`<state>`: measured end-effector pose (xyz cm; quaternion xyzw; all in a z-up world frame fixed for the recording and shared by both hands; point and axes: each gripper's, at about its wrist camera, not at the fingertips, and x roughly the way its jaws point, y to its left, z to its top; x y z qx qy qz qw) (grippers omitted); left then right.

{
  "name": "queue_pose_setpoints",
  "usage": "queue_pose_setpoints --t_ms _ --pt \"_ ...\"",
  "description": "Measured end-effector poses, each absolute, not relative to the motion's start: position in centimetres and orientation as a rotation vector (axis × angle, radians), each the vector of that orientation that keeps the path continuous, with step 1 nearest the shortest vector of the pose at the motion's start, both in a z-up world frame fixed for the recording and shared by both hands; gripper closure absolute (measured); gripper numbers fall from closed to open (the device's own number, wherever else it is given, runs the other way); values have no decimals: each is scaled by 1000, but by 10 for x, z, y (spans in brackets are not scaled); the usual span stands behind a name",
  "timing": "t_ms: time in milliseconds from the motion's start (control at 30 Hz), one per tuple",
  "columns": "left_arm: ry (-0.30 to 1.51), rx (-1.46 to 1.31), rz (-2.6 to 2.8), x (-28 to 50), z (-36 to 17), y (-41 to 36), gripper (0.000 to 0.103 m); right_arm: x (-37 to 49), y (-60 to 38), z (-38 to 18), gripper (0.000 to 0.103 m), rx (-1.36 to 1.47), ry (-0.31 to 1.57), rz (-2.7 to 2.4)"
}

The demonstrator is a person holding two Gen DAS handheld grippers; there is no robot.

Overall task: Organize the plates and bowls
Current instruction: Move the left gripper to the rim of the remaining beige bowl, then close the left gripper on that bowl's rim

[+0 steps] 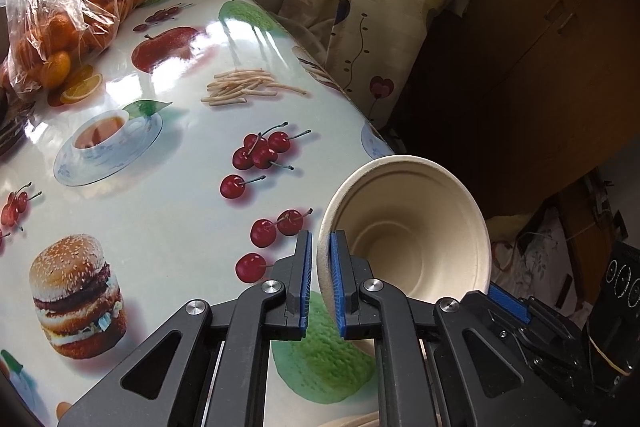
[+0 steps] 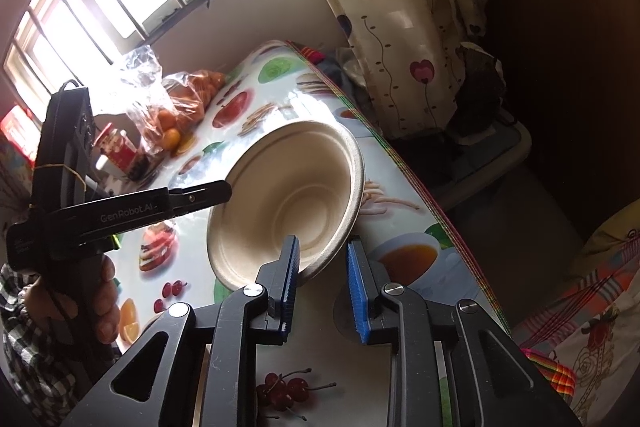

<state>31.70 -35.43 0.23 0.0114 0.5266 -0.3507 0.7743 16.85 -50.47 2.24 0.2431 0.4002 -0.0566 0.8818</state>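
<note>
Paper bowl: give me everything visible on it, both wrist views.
The paper bowl is beige moulded pulp, round, with a rolled rim and stepped rings in its flat base. It is empty and tilted on its side, opening toward both cameras, over the table near its edge. The left gripper pinches its rim wall between blue pads. The right gripper is at the opposite rim, one pad inside, one outside, closed on it.
</note>
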Motion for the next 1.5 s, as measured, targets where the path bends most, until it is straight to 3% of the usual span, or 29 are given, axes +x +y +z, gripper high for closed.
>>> queue_pose_setpoints --t_ms 1500 --pt "1055 -16 -776 272 49 -312 96 130 -477 61 82 463 772 -68"
